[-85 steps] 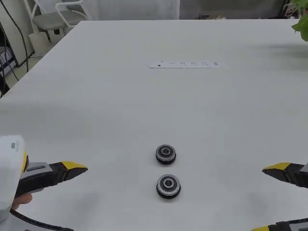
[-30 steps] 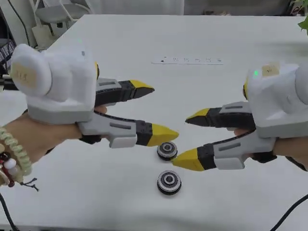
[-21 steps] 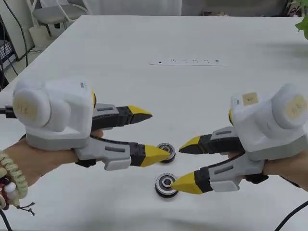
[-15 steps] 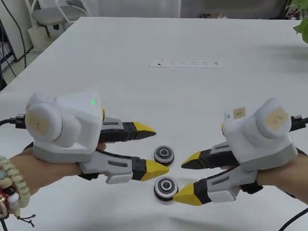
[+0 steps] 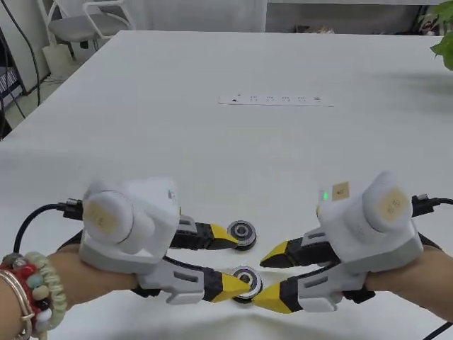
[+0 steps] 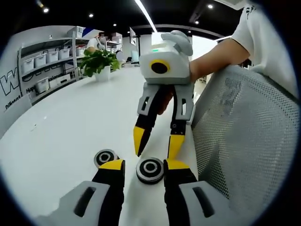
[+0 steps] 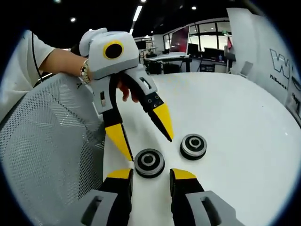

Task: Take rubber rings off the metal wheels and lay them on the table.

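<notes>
Two metal wheels with black rubber rings lie flat on the white table (image 5: pixel 212 149). The near wheel (image 5: pixel 246 280) (image 6: pixel 150 169) (image 7: pixel 149 162) lies between the tips of both grippers. The far wheel (image 5: pixel 242 232) (image 6: pixel 106 157) (image 7: pixel 194 145) lies just behind it. My left gripper (image 5: pixel 232 261) (image 6: pixel 144 165) comes in from the left, open, its lower tip at the near wheel's left edge. My right gripper (image 5: pixel 269 278) (image 7: pixel 152 175) comes in from the right, open, its jaws to either side of the same wheel. Neither grips anything.
A white power strip (image 5: pixel 274 100) lies flush in the table's middle, farther back. A chair (image 5: pixel 85 21) stands beyond the far left corner, and plant leaves (image 5: pixel 444 42) reach in at the far right. A grey mesh chair back (image 6: pixel 235 141) sits close behind the near table edge.
Both grippers have dropped lower and closed in from each side on the near wheel. The wheels have stayed where they were.
</notes>
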`<state>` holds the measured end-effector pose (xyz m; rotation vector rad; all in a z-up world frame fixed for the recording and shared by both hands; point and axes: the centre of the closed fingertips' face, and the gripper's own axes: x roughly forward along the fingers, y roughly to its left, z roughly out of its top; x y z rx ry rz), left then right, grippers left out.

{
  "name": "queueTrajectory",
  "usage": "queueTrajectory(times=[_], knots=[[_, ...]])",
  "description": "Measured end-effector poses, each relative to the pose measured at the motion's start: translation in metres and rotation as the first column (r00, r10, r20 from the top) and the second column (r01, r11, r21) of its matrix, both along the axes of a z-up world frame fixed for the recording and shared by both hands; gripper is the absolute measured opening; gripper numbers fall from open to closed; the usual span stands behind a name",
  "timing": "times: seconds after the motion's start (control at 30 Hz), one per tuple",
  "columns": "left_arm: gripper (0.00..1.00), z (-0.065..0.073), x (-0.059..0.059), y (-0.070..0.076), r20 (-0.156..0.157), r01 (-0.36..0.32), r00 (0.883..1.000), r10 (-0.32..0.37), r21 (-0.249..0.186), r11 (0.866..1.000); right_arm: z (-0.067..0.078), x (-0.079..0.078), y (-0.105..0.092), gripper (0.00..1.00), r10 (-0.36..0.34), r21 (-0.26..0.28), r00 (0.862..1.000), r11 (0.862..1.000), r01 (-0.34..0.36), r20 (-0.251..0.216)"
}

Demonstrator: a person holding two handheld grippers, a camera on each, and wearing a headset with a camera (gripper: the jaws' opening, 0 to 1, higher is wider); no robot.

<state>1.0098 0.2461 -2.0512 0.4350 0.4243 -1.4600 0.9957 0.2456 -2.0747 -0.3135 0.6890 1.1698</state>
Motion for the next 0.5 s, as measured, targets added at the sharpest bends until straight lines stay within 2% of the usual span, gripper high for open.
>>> queueTrajectory(times=[0.07, 0.13, 0.2, 0.3, 0.5], knots=[[0.26, -0.002, -0.002, -0.001, -0.005, 0.006, 1.000, -0.006, 0.002, 1.000, -0.001, 0.000, 0.000, 0.26, -0.002, -0.003, 1.000, 1.000, 0.002, -0.003], [0.24, -0.007, -0.009, -0.003, 0.016, 0.047, 0.999, -0.047, 0.029, 0.998, -0.003, 0.000, 0.000, 0.26, 0.001, -0.009, 1.000, 1.000, -0.001, 0.000], [0.22, -0.008, -0.011, -0.004, 0.018, 0.055, 0.998, -0.055, 0.029, 0.998, -0.004, -0.001, 0.000, 0.26, 0.007, -0.016, 1.000, 1.000, -0.007, -0.001], [0.19, -0.008, -0.011, -0.005, 0.014, 0.055, 0.998, -0.055, 0.027, 0.998, -0.006, -0.001, 0.000, 0.26, 0.010, -0.025, 1.000, 1.000, -0.010, 0.000], [0.15, -0.011, -0.008, 0.000, 0.032, 0.049, 0.998, -0.051, 0.041, 0.998, -0.008, -0.003, 0.000, 0.26, 0.015, -0.033, 1.000, 0.999, -0.015, -0.005]])
